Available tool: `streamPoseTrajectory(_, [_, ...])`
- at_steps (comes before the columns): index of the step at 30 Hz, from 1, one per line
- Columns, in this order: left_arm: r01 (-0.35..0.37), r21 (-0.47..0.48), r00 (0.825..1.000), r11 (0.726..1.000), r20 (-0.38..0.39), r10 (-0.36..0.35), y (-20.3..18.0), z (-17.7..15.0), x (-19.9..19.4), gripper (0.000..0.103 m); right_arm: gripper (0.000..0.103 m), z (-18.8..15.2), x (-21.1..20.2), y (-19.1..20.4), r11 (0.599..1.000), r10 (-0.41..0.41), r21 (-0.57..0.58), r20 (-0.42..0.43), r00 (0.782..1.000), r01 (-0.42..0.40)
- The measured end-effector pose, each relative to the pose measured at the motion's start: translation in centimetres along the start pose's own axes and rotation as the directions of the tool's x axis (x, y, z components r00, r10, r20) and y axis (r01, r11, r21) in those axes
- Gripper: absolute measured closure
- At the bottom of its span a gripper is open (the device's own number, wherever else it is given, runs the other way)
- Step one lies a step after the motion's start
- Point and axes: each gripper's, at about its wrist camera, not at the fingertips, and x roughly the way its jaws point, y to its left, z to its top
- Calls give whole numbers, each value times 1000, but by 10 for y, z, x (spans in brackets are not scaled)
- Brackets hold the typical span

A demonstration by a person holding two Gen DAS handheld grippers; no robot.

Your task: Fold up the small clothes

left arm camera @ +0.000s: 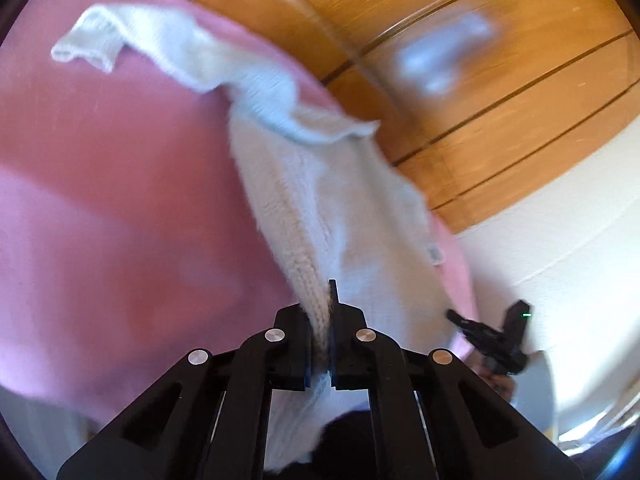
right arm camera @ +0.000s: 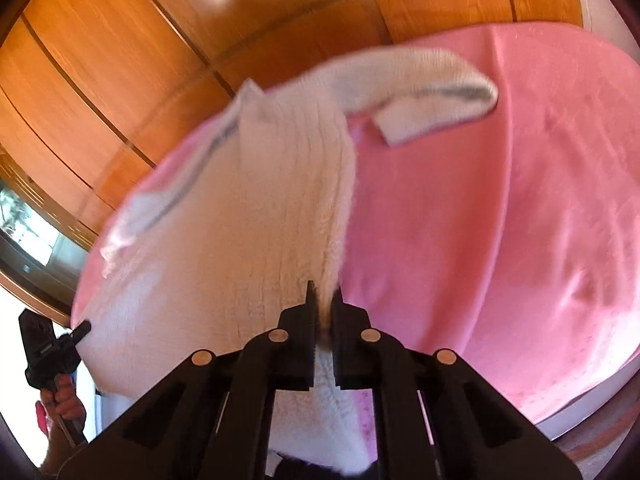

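A white knitted sweater (left arm camera: 320,200) hangs between both grippers and trails onto a pink cover (left arm camera: 100,200). My left gripper (left arm camera: 320,308) is shut on a ribbed edge of the sweater. One sleeve (left arm camera: 132,40) lies out across the pink cover, far left. In the right wrist view my right gripper (right arm camera: 324,300) is shut on another edge of the same sweater (right arm camera: 240,220), with a sleeve (right arm camera: 432,92) curled over the pink cover (right arm camera: 480,200). Each view also shows the other gripper at the sweater's far corner: the right gripper (left arm camera: 460,320) and the left gripper (right arm camera: 82,326).
Wooden panelled doors (left arm camera: 500,100) stand behind the pink surface, also seen as wooden panelling (right arm camera: 100,60). A white wall (left arm camera: 560,240) is at the right. A hand (right arm camera: 66,404) grips the left tool's handle. A window (right arm camera: 28,232) shows at the left edge.
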Motion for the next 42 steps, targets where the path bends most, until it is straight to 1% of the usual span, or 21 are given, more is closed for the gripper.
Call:
streamPoseTrajectory(4, [-159,71,986,985,-35,161,-7,-8,1,99,98,1,0,-7,996,-85,-16,-6,996,85])
streamPoseTrajectory(6, [-250,97,961,964,-96,259,3,-13,21,97,98,-4,15,-15,992,-124,-3,-52,991,124])
streamPoseTrajectory(8, [-388,129,908,912,-116,403,10,-19,38,84,97,-10,29,-16,982,-186,-29,-83,979,184])
streamPoseTrajectory(9, [-396,131,904,909,-118,411,14,-21,41,83,97,-11,33,-14,980,-196,-39,-94,976,194])
streamPoseTrajectory(13, [-414,105,904,904,-67,422,16,-13,33,80,55,-8,27,3,943,-316,-110,-10,949,313])
streamPoseTrajectory(15, [-485,106,873,868,15,487,16,-3,20,51,42,0,18,15,945,-304,-103,69,950,310])
streamPoseTrajectory(18, [-565,101,823,819,140,551,14,18,2,43,36,9,27,47,962,-225,-131,113,968,239])
streamPoseTrajectory(21, [-689,107,720,717,208,662,19,46,-1,40,36,12,56,82,970,-145,-186,84,986,159])
streamPoseTrajectory(24, [-742,45,659,669,233,715,44,77,-15,40,36,2,88,117,963,-76,-258,30,997,81])
streamPoseTrajectory(26, [-809,39,574,586,264,775,57,96,-16,40,38,-5,109,139,947,-50,-317,-10,999,44])
streamPoseTrajectory(27, [-825,31,551,564,261,792,65,105,-16,40,39,-8,116,149,939,-40,-343,-31,999,27])
streamPoseTrajectory(28, [-826,8,547,563,250,799,74,115,-17,40,42,-10,122,156,932,-34,-362,-46,998,15])
streamPoseTrajectory(30, [-799,-25,577,601,250,777,88,134,-20,34,43,-7,138,171,921,-21,-389,-79,997,-11])
streamPoseTrajectory(31, [-811,-20,561,585,259,786,93,143,-17,24,46,-4,144,176,919,-9,-394,-88,996,-26])
streamPoseTrajectory(33, [-838,-2,524,545,272,807,103,160,-7,24,54,5,157,185,917,10,-397,-100,995,-49])
streamPoseTrajectory(35, [-836,-11,529,549,256,809,120,177,-1,24,63,19,170,193,915,24,-399,-105,994,-64])
streamPoseTrajectory(36, [-827,-24,541,562,242,806,129,184,0,24,66,26,177,198,911,30,-407,-105,994,-71])
streamPoseTrajectory(38, [-774,-56,610,630,200,767,152,195,2,37,70,36,193,202,901,31,-427,-108,994,-74])
streamPoseTrajectory(40, [-740,-69,652,669,170,739,163,201,4,65,73,48,213,212,894,22,-441,-124,992,-75])
streamPoseTrajectory(41, [-715,-57,679,697,185,711,164,202,2,95,75,53,225,218,887,17,-456,-134,991,-77])
streamPoseTrajectory(42, [-702,-47,693,711,185,696,162,203,2,97,75,55,234,223,876,11,-475,-146,989,-80])
